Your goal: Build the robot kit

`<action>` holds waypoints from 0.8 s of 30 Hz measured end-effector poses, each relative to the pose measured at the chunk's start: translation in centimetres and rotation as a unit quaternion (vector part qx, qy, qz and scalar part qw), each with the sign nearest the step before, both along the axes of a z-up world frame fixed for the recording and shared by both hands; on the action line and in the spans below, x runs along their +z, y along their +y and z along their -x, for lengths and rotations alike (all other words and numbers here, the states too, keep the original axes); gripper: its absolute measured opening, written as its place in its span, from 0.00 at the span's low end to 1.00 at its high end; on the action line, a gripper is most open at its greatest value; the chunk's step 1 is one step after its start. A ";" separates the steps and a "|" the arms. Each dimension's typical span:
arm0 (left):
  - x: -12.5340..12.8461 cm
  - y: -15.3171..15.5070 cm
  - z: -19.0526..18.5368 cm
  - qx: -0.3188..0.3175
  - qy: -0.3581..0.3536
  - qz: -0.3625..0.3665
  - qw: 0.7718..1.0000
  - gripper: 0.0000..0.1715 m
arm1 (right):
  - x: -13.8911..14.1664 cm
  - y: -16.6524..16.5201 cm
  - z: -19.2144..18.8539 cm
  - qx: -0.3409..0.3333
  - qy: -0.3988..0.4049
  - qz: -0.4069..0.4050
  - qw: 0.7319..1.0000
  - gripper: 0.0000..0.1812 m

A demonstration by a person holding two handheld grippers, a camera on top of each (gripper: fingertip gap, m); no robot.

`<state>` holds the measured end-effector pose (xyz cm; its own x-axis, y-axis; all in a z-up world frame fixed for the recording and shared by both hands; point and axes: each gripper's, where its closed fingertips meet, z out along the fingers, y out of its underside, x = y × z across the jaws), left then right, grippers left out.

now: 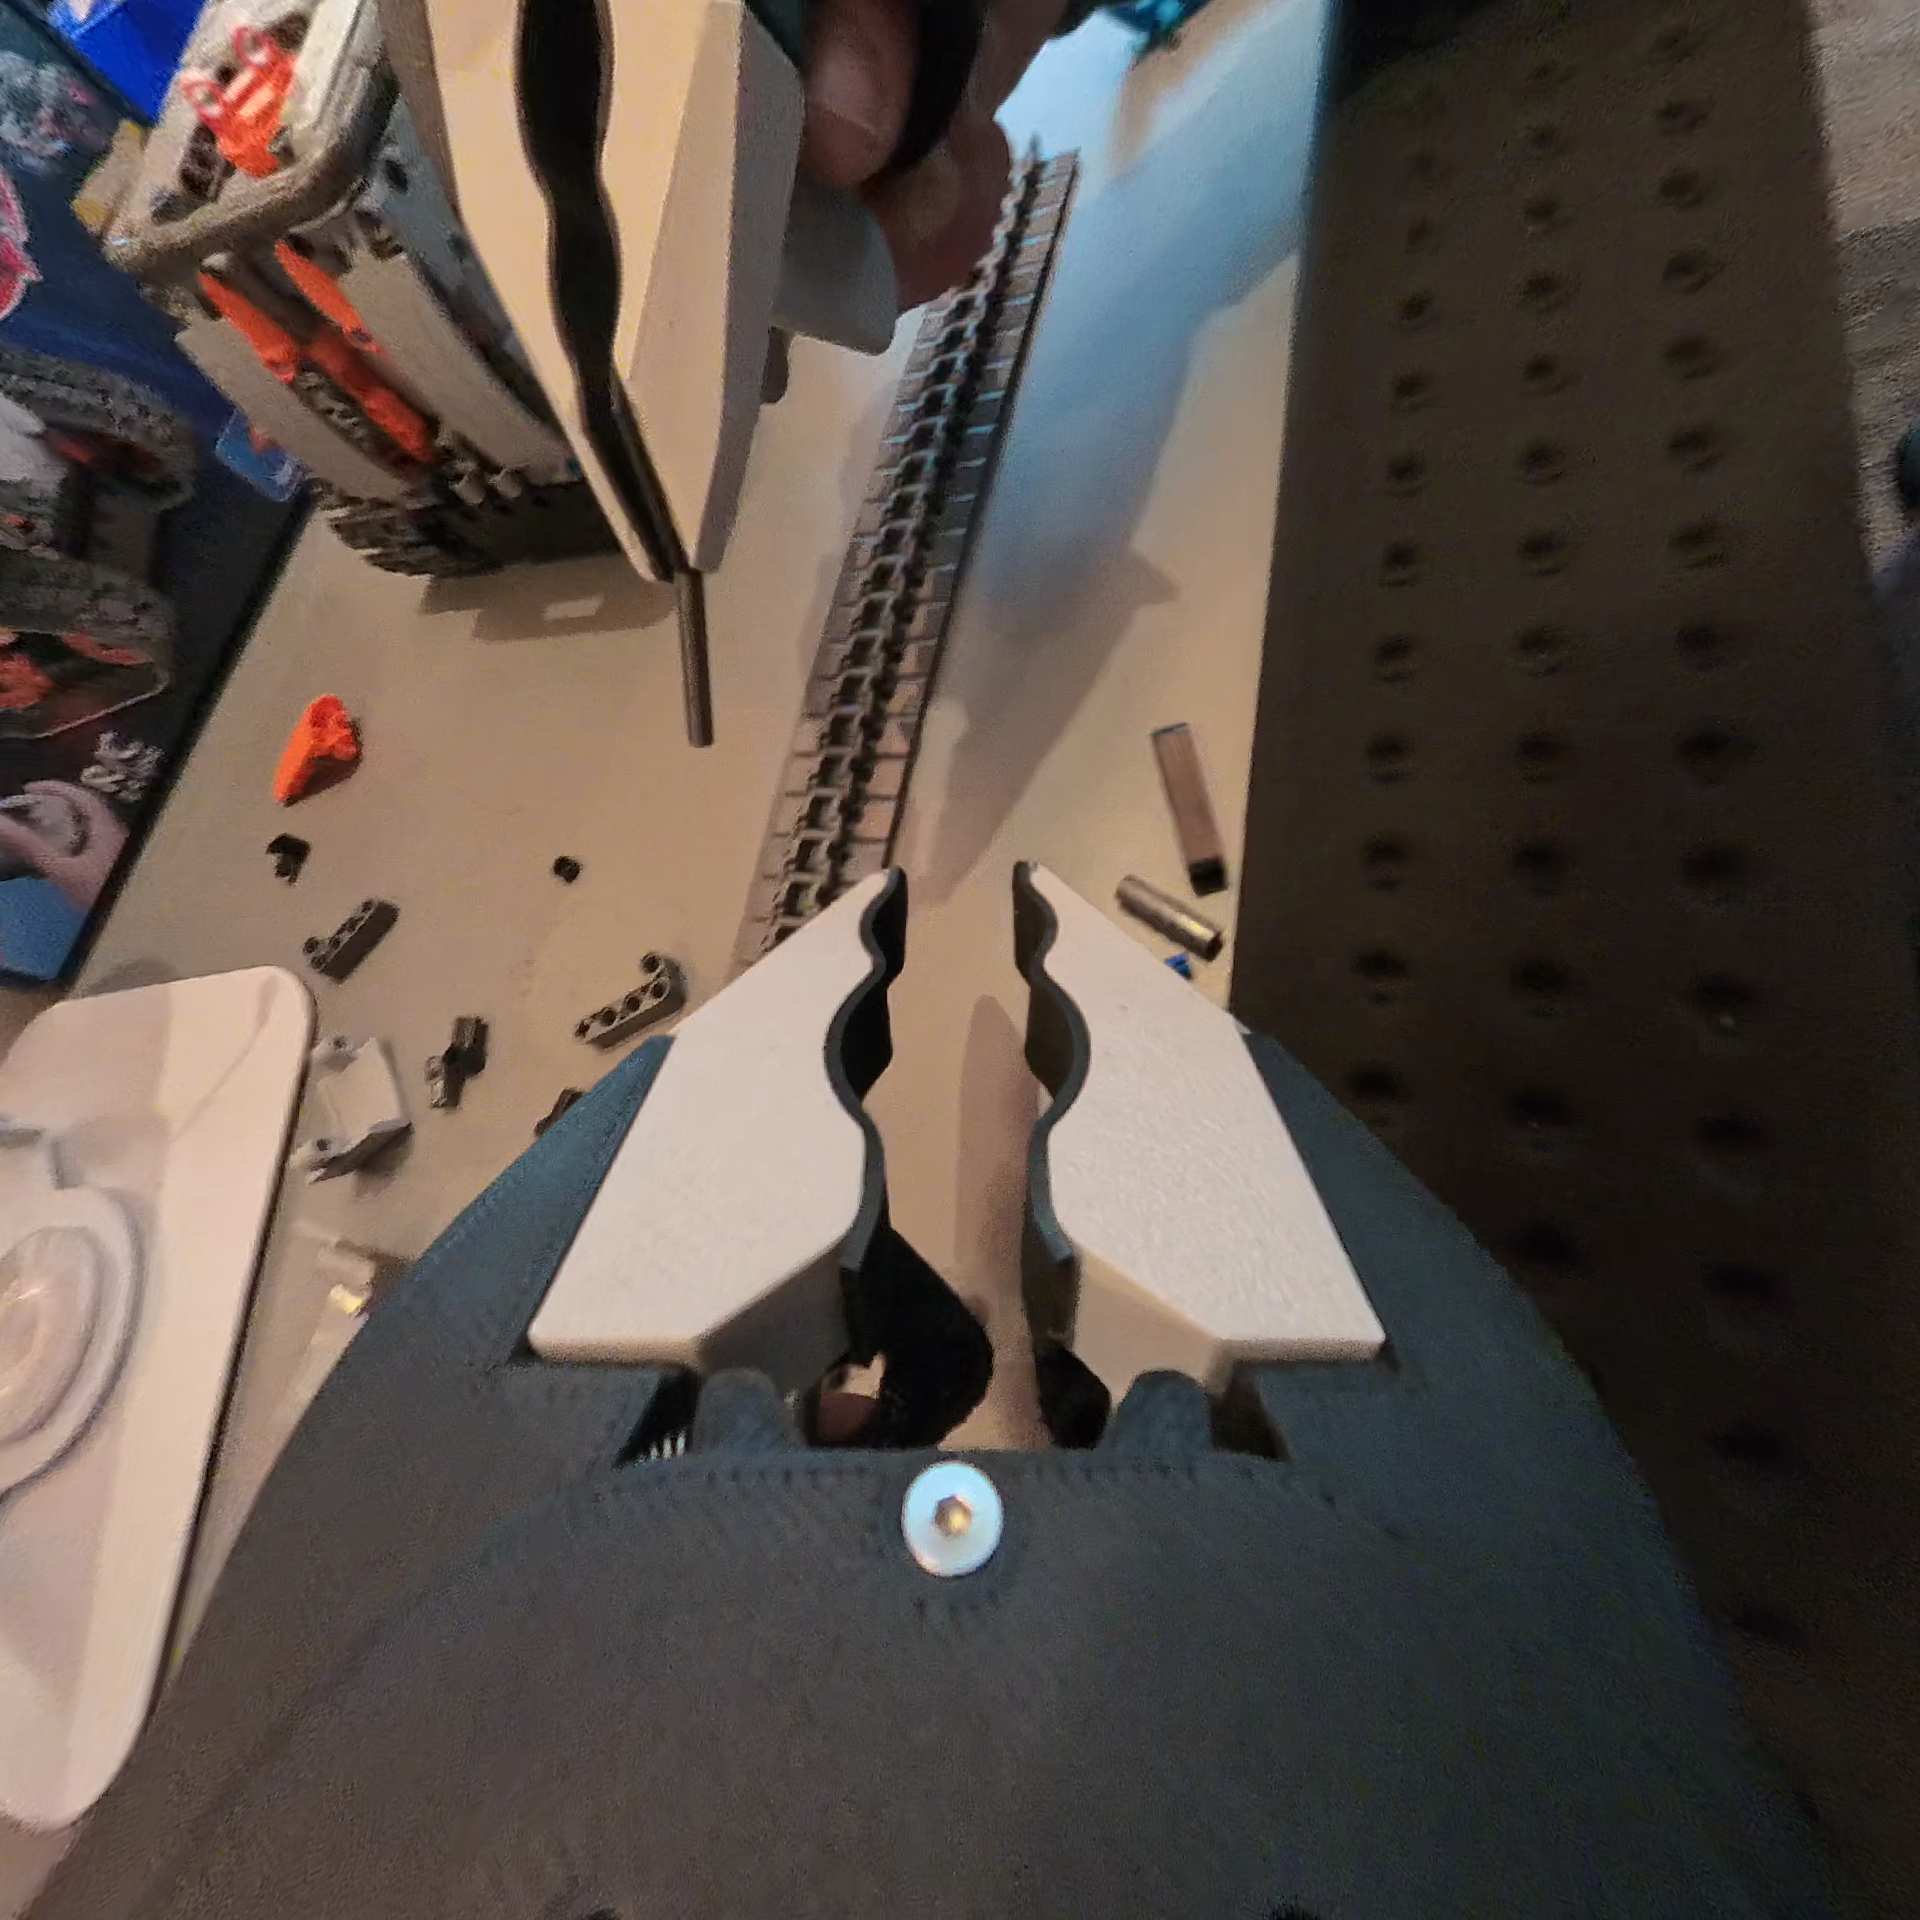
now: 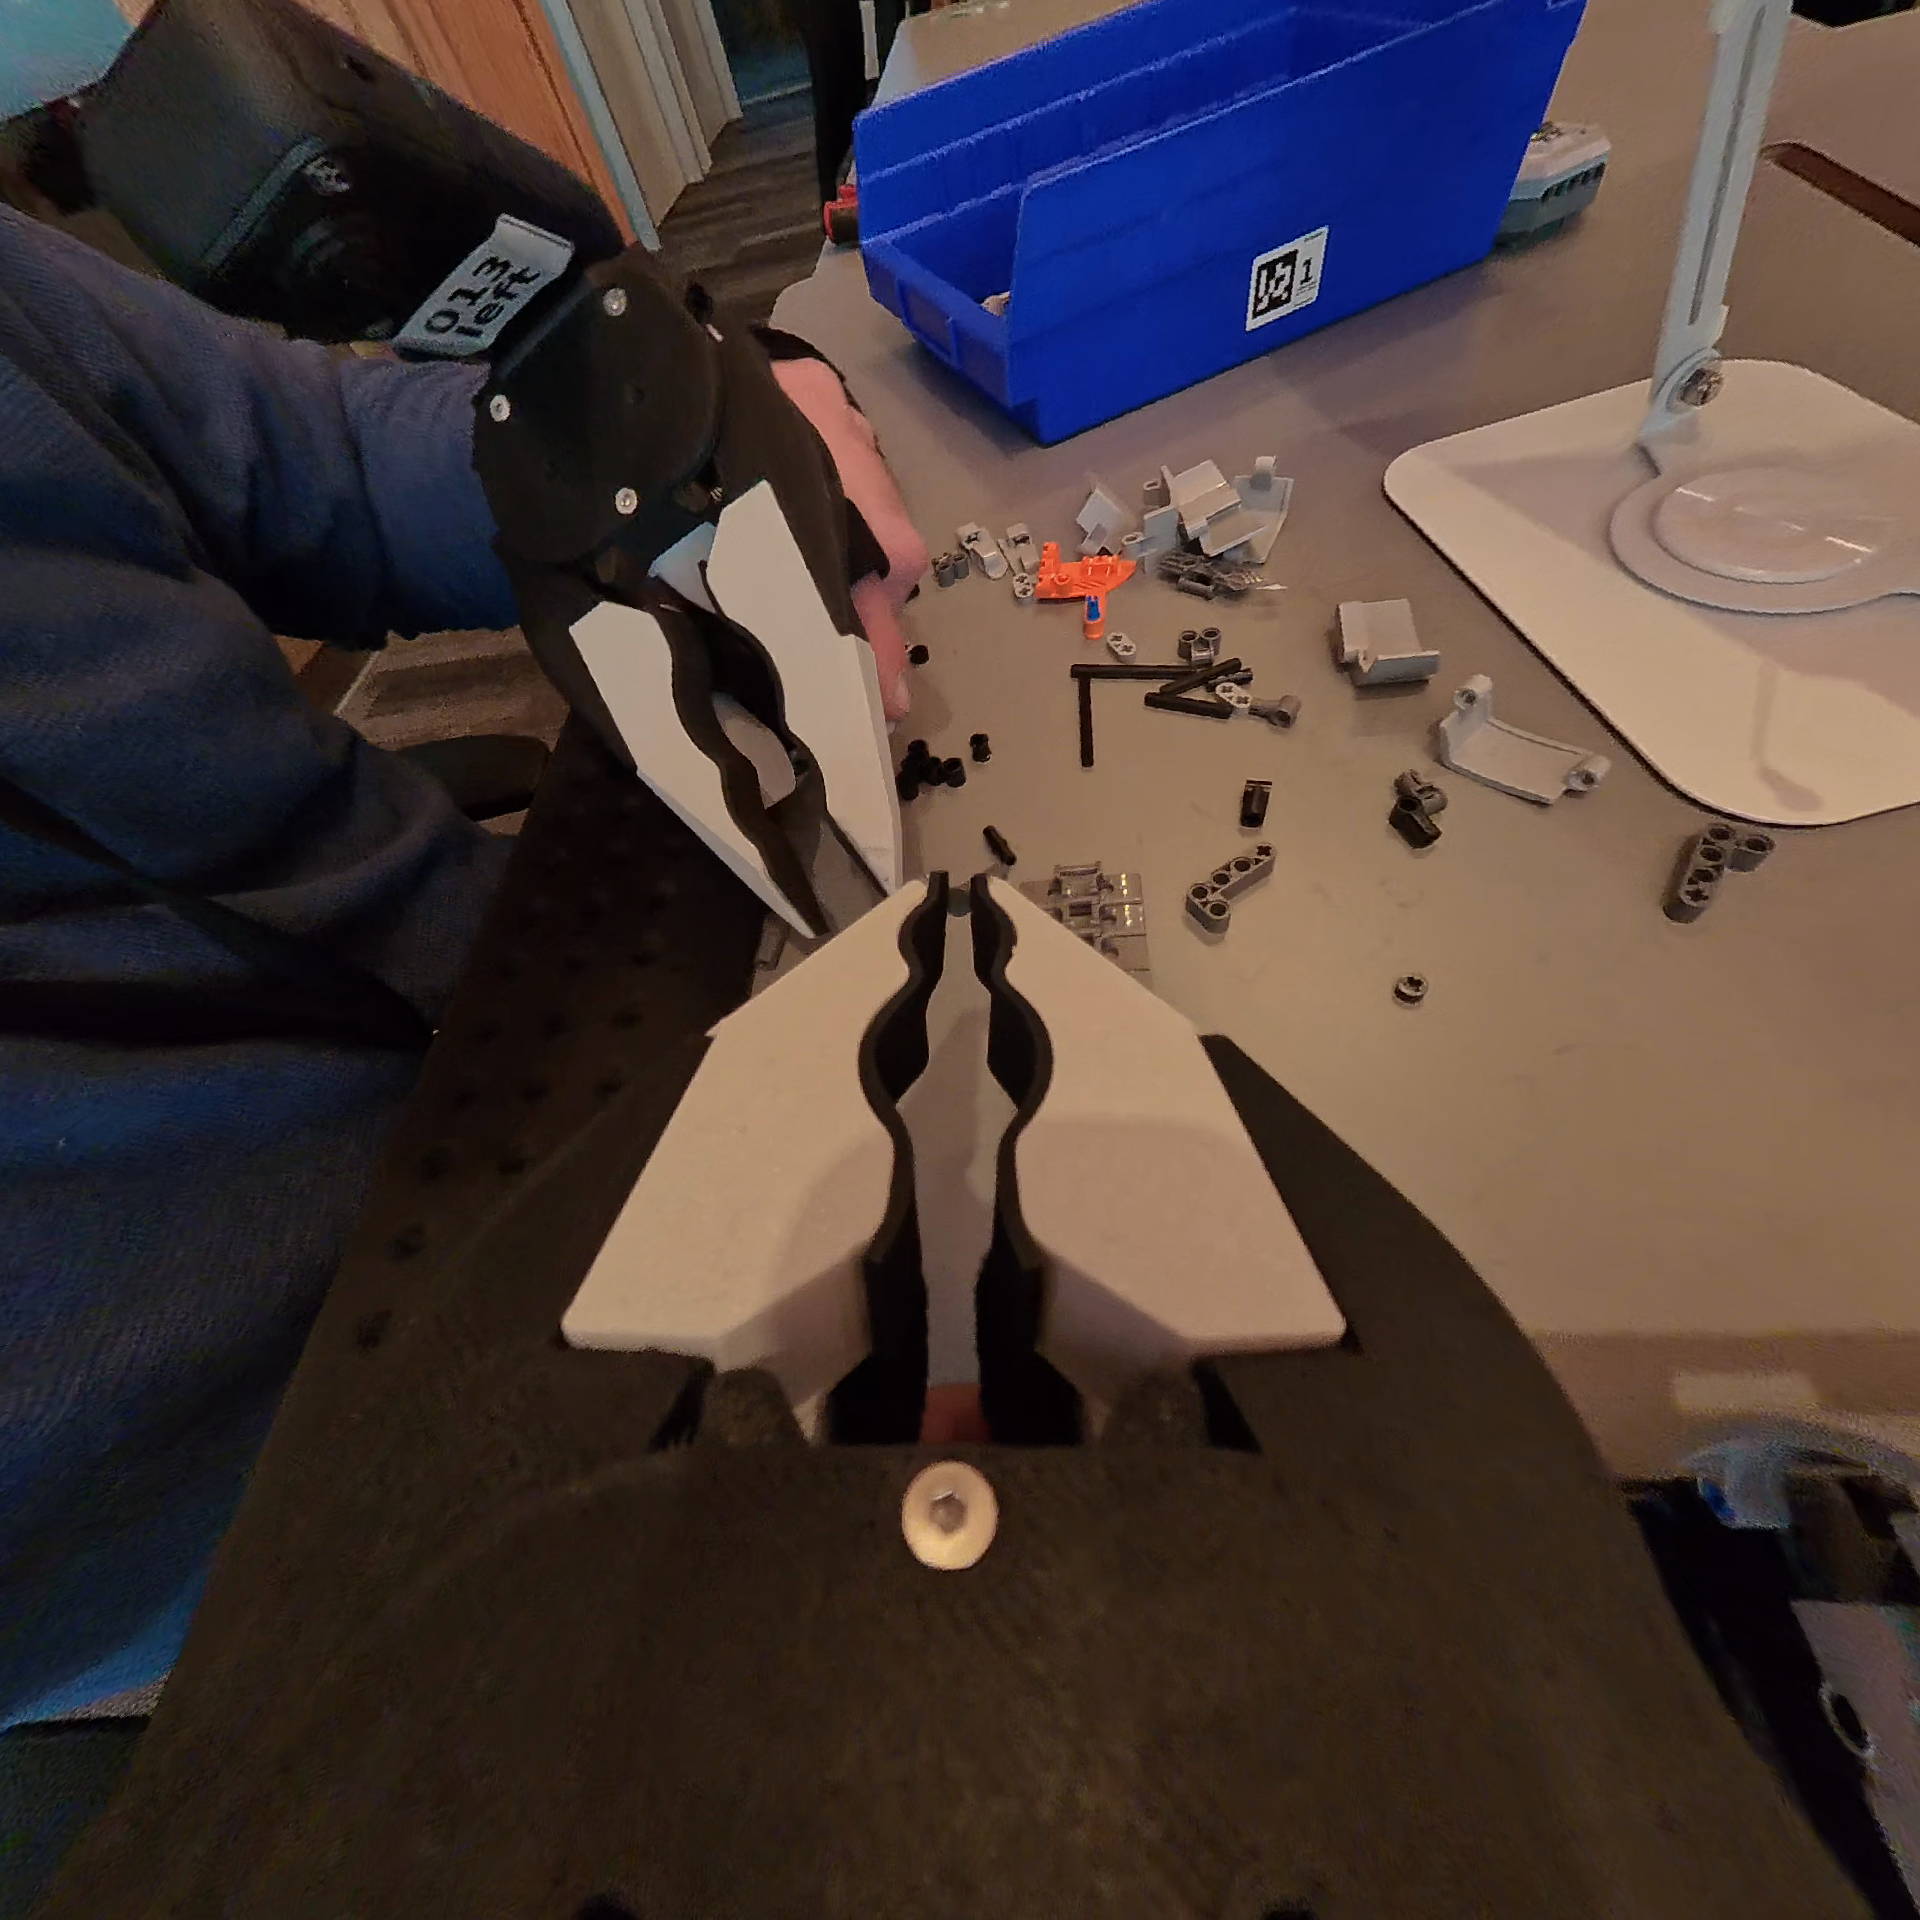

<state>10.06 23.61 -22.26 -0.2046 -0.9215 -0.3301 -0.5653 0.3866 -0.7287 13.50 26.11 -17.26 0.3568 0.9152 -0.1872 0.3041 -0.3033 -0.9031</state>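
**Right gripper clamped on dark rod; left gripper empty**

The right gripper [image 1: 681, 561] was closed on a thin dark rod [image 1: 694, 665], which projected from its fingertips above the table [image 1: 499, 707]. The left gripper [image 1: 958, 883] stood with jaws parted and nothing between them, just beside the near end of a grey track strip [image 1: 914, 540]. Loose building pieces, including an orange piece [image 1: 317, 746], lay scattered near. A blue bin [image 2: 1195, 208] stood well apart.
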 end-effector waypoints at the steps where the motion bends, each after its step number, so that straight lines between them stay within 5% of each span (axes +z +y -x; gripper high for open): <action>1: -0.1 -0.7 -0.2 -0.014 0.008 0.021 1.000 0.12 | 0.0 -0.3 -0.2 0.004 -0.002 0.001 1.000 0.01; 6: -1.4 -3.5 -1.7 -0.065 0.062 0.052 0.995 0.14 | -1.3 -1.8 -0.8 0.015 -0.029 0.003 0.999 0.01; 14: -4.1 -4.0 -2.1 -0.052 0.153 0.063 0.985 0.06 | -2.3 -2.2 -0.8 0.022 -0.042 0.009 0.999 0.01; 20: -4.0 -1.8 -2.4 0.010 0.134 0.056 0.989 0.04 | -2.0 -2.1 -1.0 0.015 -0.040 0.000 0.999 0.01; 24: -2.1 0.5 -2.9 0.076 0.057 0.150 0.984 0.04 | -1.6 -2.1 -1.0 0.006 -0.053 -0.037 0.998 0.01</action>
<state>12.98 24.10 -24.33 -0.0761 -0.9968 -0.0223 -0.6842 0.0685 -0.7261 14.50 24.04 -18.87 0.3602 0.9294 -0.0809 0.4015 -0.2327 -0.8858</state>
